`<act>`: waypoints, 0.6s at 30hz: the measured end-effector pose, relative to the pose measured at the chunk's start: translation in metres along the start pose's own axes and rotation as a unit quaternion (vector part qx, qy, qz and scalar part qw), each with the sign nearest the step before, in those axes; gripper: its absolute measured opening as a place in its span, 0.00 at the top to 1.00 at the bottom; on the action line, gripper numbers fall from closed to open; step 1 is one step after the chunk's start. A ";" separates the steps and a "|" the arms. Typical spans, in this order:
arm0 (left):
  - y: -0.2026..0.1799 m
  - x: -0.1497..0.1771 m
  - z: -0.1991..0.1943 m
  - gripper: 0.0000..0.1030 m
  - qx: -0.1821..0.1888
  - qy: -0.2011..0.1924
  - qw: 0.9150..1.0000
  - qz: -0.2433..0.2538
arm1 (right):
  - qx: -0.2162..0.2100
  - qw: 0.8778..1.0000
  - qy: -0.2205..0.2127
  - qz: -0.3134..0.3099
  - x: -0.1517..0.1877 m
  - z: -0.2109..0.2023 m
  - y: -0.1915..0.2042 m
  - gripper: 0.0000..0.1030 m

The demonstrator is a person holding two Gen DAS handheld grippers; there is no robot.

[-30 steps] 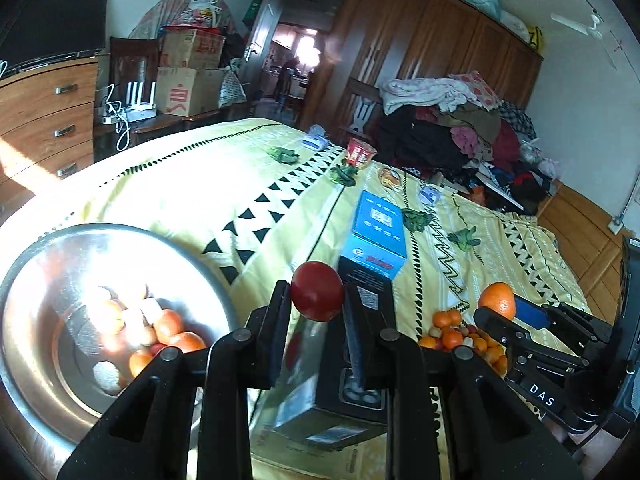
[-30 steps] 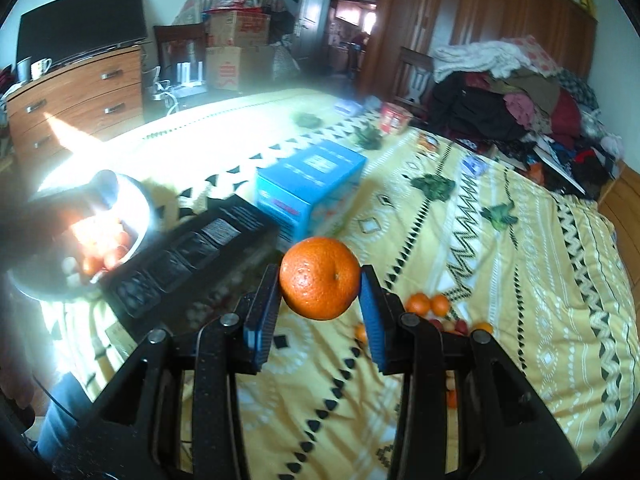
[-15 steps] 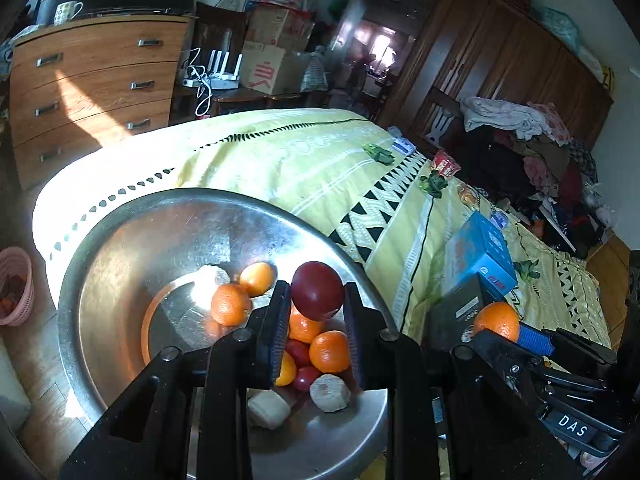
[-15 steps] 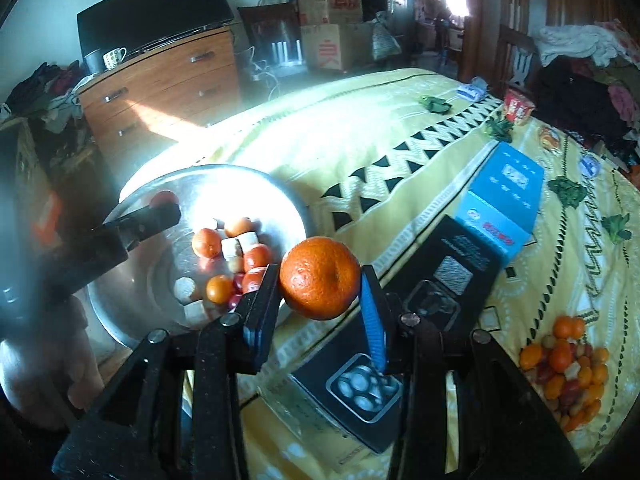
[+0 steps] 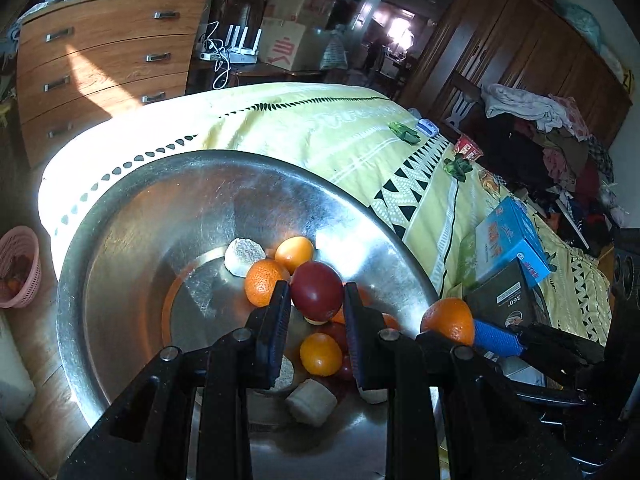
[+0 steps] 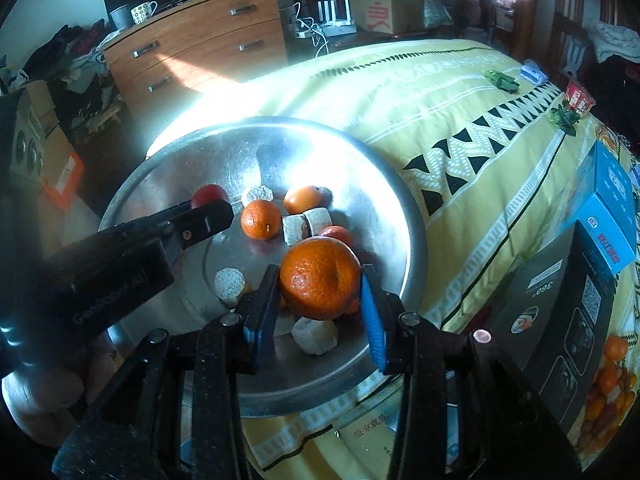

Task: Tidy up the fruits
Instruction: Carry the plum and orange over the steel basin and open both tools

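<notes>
A steel bowl (image 5: 120, 240) (image 6: 384, 184) sits on the bed's corner and holds several oranges, small red fruits and pale chunks. My left gripper (image 5: 316, 304) is shut on a dark red fruit (image 5: 317, 290) and holds it above the bowl's middle; that fruit also shows in the right wrist view (image 6: 208, 194). My right gripper (image 6: 320, 296) is shut on an orange (image 6: 320, 276) over the bowl's near right side; the orange also shows in the left wrist view (image 5: 448, 320).
A black box (image 6: 560, 280) and a blue box (image 6: 612, 216) lie right of the bowl on the yellow bedspread (image 6: 440, 92). A pile of small fruits (image 6: 604, 392) lies at far right. A wooden dresser (image 5: 100, 60) stands behind. A pink basket (image 5: 18, 264) sits on the floor.
Both grippers have swung left from the fruit pile and boxes to over the bowl, each still holding its fruit. The bowl now fills the view and both grippers have come lower toward it.
</notes>
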State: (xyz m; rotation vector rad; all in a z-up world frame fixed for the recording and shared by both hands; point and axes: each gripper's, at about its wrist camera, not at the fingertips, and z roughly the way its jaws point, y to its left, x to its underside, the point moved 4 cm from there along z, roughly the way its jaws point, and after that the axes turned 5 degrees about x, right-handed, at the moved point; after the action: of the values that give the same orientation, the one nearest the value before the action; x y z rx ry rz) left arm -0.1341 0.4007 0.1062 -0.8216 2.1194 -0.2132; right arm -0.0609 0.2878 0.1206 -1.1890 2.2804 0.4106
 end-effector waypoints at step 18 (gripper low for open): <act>0.009 -0.002 0.001 0.48 -0.012 -0.006 1.000 -0.023 | 0.015 1.000 -0.017 0.003 -0.006 -0.007 0.001 0.52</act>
State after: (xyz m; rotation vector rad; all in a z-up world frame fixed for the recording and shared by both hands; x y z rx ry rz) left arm -0.1365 0.4085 0.1029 -0.8836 2.0967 -0.2059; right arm -0.0608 0.2891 0.1298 -1.1530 2.2529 0.3952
